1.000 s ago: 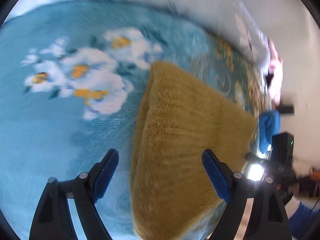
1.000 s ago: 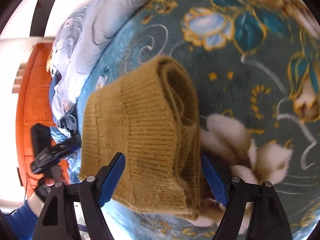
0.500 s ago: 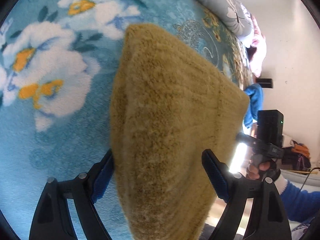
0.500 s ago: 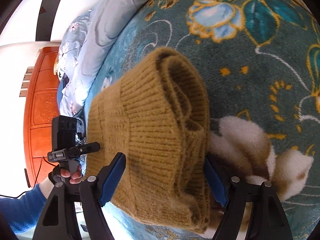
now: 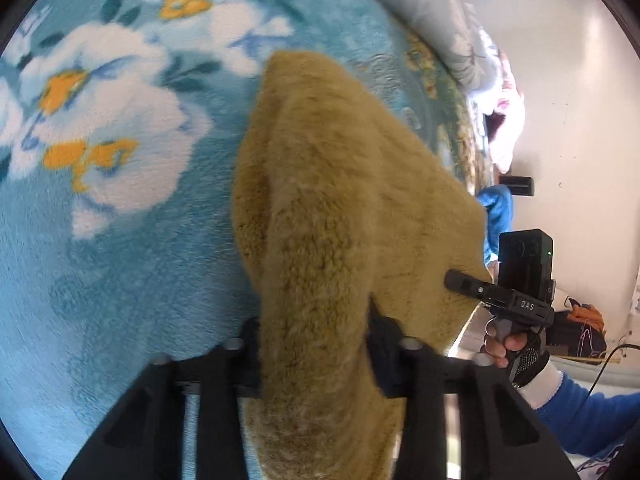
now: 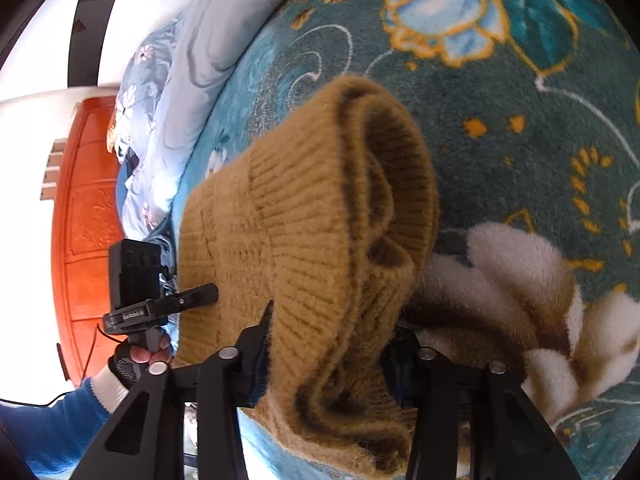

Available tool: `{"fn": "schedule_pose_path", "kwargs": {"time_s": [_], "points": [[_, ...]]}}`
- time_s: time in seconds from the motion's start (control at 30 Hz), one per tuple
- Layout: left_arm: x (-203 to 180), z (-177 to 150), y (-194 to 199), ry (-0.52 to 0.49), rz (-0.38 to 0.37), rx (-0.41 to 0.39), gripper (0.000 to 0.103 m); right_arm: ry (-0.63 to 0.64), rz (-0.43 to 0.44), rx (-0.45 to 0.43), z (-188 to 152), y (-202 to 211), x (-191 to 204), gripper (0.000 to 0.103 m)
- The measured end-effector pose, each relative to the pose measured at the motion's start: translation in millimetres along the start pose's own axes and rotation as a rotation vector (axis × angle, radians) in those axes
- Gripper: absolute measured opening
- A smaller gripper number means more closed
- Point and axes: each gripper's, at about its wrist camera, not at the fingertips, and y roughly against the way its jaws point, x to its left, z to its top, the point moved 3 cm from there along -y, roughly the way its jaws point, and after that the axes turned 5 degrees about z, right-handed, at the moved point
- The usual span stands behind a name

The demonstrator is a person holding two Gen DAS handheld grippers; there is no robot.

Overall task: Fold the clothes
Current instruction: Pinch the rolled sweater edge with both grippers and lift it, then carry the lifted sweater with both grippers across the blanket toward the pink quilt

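Observation:
A mustard knitted sweater, folded into a thick bundle, lies on a blue floral blanket. My left gripper is closing on its near end, and the fuzzy fabric bunches up between the pressing pads. In the right wrist view the ribbed, layered end of the sweater fills my right gripper, whose jaws are closing on it too. Each view also shows the other gripper side-on at the sweater's far edge: the right gripper and the left gripper, each held by a gloved hand in a blue sleeve.
A pale grey-blue quilt is heaped along the blanket's far side. An orange wooden panel stands behind it. Blue cloth and pink cloth lie past the bed's edge near a white wall. The teal blanket spreads to the right.
Both grippers went from wide open around the sweater's ends to closed in on the fabric. The left gripper also tipped and slid further onto the sweater.

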Motion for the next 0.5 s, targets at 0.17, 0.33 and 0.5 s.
{"fn": "schedule_pose_path", "kwargs": {"time_s": [0.17, 0.33, 0.5], "points": [[-12, -16, 19, 0.033, -0.072, -0.074, 0.031, 0.092, 0.004, -0.009, 2, 9, 31, 0.042], [4, -35, 13, 0.095, -0.015, -0.077, 0.031, 0.131, -0.047, 0.049, 8, -9, 30, 0.045], [21, -28, -6, 0.143, 0.003, -0.052, 0.042, 0.182, -0.045, 0.077, 11, -15, 29, 0.056]]}}
